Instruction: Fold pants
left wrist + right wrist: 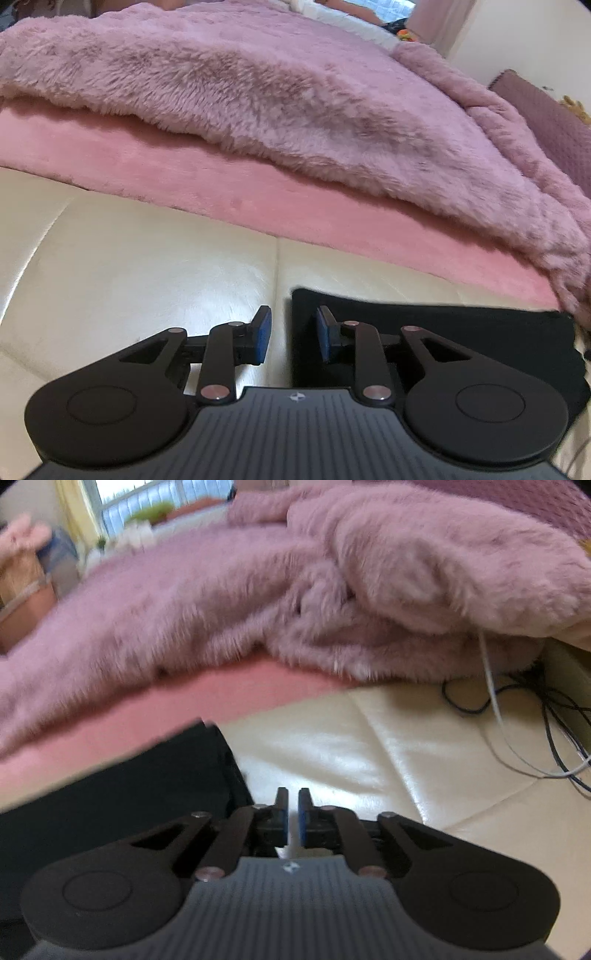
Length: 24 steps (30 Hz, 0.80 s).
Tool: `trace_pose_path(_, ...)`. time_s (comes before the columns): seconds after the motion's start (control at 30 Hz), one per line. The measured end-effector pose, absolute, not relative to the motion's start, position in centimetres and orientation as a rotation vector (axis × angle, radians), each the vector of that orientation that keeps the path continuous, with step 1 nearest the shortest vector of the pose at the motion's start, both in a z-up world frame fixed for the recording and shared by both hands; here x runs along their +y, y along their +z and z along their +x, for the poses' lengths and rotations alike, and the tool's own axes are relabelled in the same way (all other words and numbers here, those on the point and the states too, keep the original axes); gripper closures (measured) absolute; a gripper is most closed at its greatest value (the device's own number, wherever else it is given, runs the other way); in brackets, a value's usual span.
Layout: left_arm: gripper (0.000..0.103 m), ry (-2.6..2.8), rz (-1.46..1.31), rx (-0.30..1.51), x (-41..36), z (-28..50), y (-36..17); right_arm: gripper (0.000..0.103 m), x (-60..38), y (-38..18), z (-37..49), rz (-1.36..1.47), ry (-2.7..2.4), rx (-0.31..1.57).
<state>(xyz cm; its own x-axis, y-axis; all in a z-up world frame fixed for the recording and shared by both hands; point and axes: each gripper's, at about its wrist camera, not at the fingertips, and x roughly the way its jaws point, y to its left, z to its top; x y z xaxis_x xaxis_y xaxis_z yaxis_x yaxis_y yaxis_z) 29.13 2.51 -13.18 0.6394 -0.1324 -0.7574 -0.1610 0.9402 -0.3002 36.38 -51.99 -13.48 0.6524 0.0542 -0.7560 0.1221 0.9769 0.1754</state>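
Tongs first: the left gripper (pixel 293 334) points down at a slant over the cream cushion (pixel 129 266), its blue pads (pixel 263 338) set apart with a clear gap and nothing between them; the cushion seam and the left edge of the black pants (pixel 461 332) show through that gap. The right-hand pad overlaps the pants' edge, but whether it touches the cloth I cannot tell. The right gripper (pixel 293 818) tilts down in like manner, its pads nearly pressed together with only a thin slit, pinching nothing. The pants (pixel 129 794) lie flat at lower left of that frame, just beside the left finger, with bare cushion (pixel 369 757) ahead of the tips. In the left view the pants fill the lower right, on the cushion, their far edge against a pink sheet (pixel 221 184). Above the sheet lies a furry mauve blanket (pixel 258 92). Only the right view shows cables (pixel 546 720), dark and white, trailing over the cushion at right, and a window (pixel 147 498) at upper left; that view is blurred. Only the left view shows a quilted purple pillow (pixel 546 122) at the right edge.
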Motion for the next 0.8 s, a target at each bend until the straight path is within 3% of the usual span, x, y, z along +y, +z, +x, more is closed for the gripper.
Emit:
trace_pose_path(0.07,0.074,-0.03,-0.35,0.869,1.9,27.5,-12.4,0.094,-51.4,-12.2,35.6,0.221,0.009,0.813)
trace_pose_path(0.17,0.074,-0.094,-0.302,0.863,0.4,24.2,-11.6,0.065,-49.5,-11.0,34.9,0.133,0.068,0.785)
trace_pose_path(0.2,0.074,-0.106,-0.286,0.864,-0.1,23.2,-11.6,0.063,-48.8,-11.0,34.8,0.093,0.072,0.787)
trace_pose_path(0.5,0.074,-0.125,-0.025,0.942,-3.1,17.5,-14.1,0.06,-48.6,-13.8,34.5,0.12,0.01,0.88)
trace_pose_path(0.8,0.074,-0.126,-0.026,0.999,-2.2,16.7,-14.0,0.06,-49.2,-14.4,34.9,0.207,0.001,0.944)
